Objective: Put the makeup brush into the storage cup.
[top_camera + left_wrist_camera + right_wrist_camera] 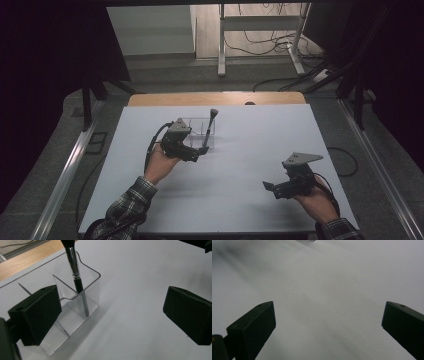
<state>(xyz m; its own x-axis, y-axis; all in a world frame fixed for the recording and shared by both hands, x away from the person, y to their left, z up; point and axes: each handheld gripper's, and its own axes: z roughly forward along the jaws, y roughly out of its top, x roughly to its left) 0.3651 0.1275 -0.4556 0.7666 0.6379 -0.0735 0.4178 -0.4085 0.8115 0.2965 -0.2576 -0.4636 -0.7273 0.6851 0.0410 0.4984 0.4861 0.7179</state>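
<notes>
Right, the left gripper [202,150] sits just beside the clear organizer [82,293], and the makeup brush [75,272] is standing tilted in the near corner compartment, its handle tip down on the floor of the box and its bristle head leaning out above the rim. It looks as if the job is getting that brush settled in its slot. To do this well, I'd say draw the gripper away gently and straight, clear of the thin plastic wall, so nothing nudges the box or tips the brush over; the organizer looks light and could slide on the white table [240,170] at a careless knock. Now the claw itself: in the left gripper view its two black jaws stand wide apart, one in front of the organizer's outer wall, though I cannot tell whether it touches, the other out over bare tabletop, and nothing is held between them. Over on the near right side, well apart from the box, the right gripper [270,189] hovers above the table, jaws spread wide too and carrying nothing.
</notes>
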